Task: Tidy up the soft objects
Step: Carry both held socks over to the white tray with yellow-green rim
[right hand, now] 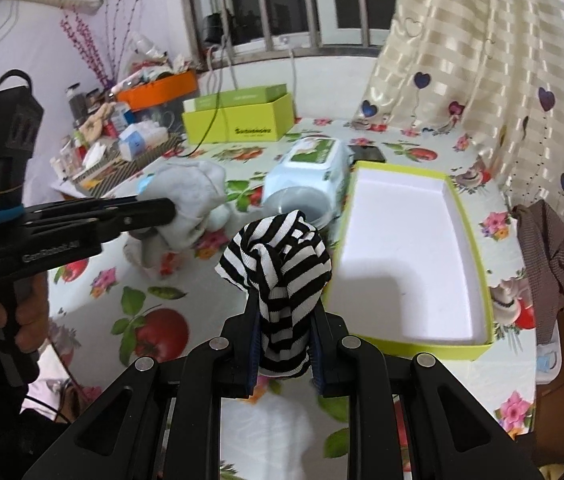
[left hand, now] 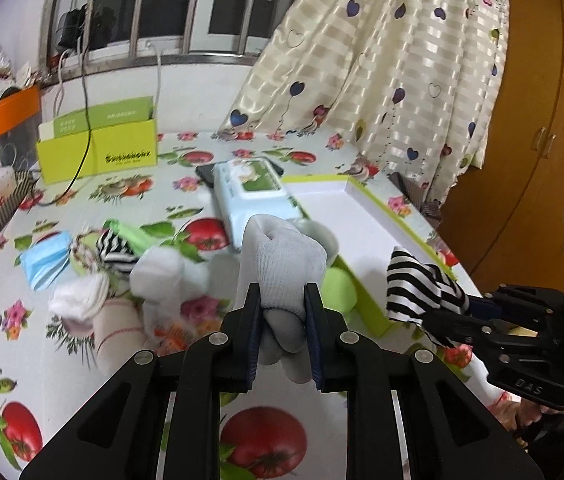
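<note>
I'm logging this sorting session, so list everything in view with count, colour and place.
grey sock: one, pale grey, in left jaws
striped sock: one, black-white, in right jaws
shallow box: one, lime outside, white inside, table right, nothing in it
wipes pack: one, pale blue-green, mid-table
face mask: one, blue, table left
white socks: pile, table left of centre
lime carton: one, open, far side
phone: one, black, behind wipes
left gripper: black
right gripper: black
</note>
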`<act>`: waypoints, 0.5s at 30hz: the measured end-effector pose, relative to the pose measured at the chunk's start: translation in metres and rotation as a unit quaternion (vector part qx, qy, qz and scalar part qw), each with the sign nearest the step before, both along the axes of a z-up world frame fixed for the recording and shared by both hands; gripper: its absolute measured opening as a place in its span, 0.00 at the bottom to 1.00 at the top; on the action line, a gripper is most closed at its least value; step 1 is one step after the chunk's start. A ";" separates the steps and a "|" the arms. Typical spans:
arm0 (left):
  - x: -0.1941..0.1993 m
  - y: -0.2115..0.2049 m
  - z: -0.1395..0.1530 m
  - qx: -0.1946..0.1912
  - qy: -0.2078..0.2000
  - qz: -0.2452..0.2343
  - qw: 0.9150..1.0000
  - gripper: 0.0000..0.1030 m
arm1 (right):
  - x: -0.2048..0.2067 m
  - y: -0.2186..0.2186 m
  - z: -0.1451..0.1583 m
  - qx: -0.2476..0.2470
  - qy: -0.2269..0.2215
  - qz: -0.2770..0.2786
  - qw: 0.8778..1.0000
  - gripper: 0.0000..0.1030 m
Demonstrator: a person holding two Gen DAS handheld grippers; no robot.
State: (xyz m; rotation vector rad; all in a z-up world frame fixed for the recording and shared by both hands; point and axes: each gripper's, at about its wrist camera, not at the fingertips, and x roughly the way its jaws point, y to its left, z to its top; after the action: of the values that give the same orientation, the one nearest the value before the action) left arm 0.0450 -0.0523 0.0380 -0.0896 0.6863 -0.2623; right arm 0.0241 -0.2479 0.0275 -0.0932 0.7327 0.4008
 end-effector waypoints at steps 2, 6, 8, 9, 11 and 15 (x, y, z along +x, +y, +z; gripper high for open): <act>0.004 -0.007 0.004 -0.001 -0.003 -0.007 1.000 0.20 | 0.004 -0.007 0.001 0.000 -0.002 -0.008 1.000 0.19; 0.013 -0.024 0.012 0.000 -0.009 -0.021 1.000 0.20 | 0.016 -0.025 0.001 0.001 -0.004 -0.027 1.000 0.19; 0.019 -0.034 0.015 0.000 -0.009 -0.027 1.000 0.20 | 0.024 -0.036 0.001 0.002 -0.004 -0.039 0.999 0.19; 0.023 -0.039 0.016 0.000 -0.009 -0.030 1.000 0.20 | 0.027 -0.040 0.001 0.003 -0.004 -0.043 0.999 0.19; 0.027 -0.046 0.017 -0.001 -0.007 -0.035 0.999 0.20 | 0.035 -0.052 -0.001 0.004 -0.003 -0.053 0.999 0.19; 0.040 -0.066 0.015 -0.001 -0.001 -0.045 0.999 0.20 | 0.051 -0.071 -0.008 0.001 0.004 -0.070 0.998 0.19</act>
State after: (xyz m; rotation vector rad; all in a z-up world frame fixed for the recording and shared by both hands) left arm 0.0846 -0.1184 0.0533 -0.0598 0.6899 -0.3489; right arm 0.0748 -0.3192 0.0196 -0.0388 0.7412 0.2681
